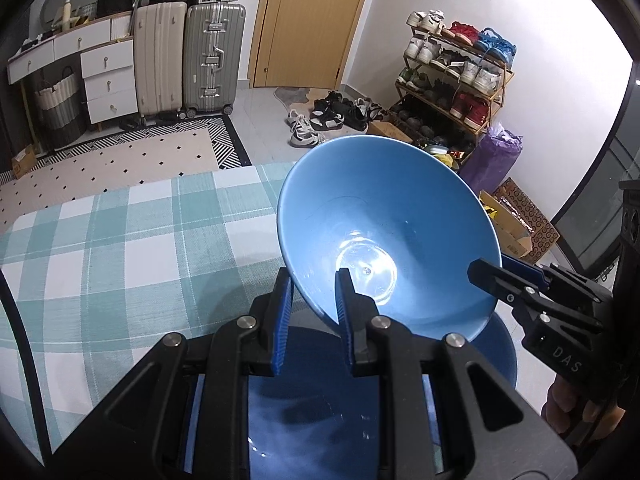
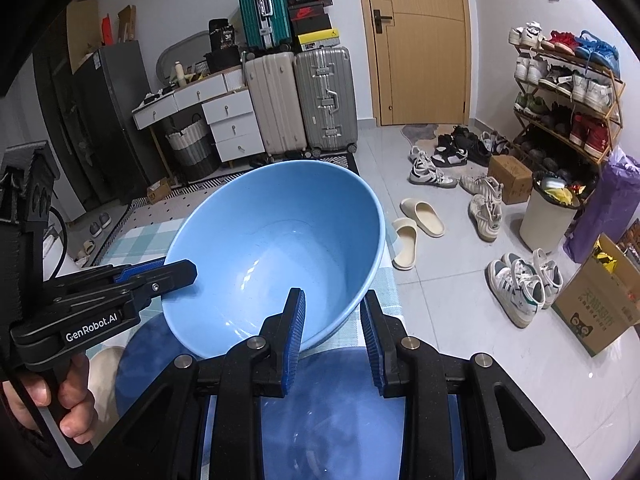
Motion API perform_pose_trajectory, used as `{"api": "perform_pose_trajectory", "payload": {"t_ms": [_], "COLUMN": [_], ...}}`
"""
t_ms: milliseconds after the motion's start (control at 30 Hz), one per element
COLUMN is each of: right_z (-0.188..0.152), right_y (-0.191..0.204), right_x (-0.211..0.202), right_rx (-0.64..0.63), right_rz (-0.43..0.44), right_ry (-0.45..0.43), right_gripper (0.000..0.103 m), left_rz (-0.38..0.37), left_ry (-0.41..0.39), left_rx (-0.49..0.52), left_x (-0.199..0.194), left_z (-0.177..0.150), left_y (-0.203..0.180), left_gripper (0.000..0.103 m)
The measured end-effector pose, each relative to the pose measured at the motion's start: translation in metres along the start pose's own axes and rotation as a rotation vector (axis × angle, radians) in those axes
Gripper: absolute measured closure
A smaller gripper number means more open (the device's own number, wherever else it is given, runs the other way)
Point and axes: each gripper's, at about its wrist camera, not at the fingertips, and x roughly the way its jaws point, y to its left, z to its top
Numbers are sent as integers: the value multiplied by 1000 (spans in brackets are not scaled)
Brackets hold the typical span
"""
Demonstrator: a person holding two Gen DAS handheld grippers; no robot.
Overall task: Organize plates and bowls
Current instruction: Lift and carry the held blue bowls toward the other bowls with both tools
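- the person is holding a light blue, glossy, deep bowl (image 1: pixel 384 232) tilted in the air, both tools pinching its rim from opposite sides.
- the left gripper (image 1: pixel 312 312) is clamped on the near rim, one pad inside, one outside; the right gripper (image 2: pixel 332 332) is gripping the opposite rim the same way.
- the bowl is hanging just above a dark blue round plate (image 2: pixel 340 408) lying on the teal checked tablecloth (image 1: pixel 100 248).
- to do this well, i'd judge: level the bowl first, lower both sides evenly, centre it over the plate, and loosen only once it is sitting flat, since the glossy rim may slip.
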Motion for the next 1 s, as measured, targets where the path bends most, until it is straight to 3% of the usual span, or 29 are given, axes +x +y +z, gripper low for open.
{"api": "perform_pose_trajectory", "payload": {"t_ms": [1000], "right_z": [-19], "right_y": [55], "right_x": [-65], "right_rx": [-64], "right_rz": [93], "right_ry": [-83], "right_gripper": [73], "left_rz": [32], "left_ry": [-93], "left_rx": [-16], "left_x": [-121], "left_z": [-45], "left_y": [2], "left_gripper": [85]}}
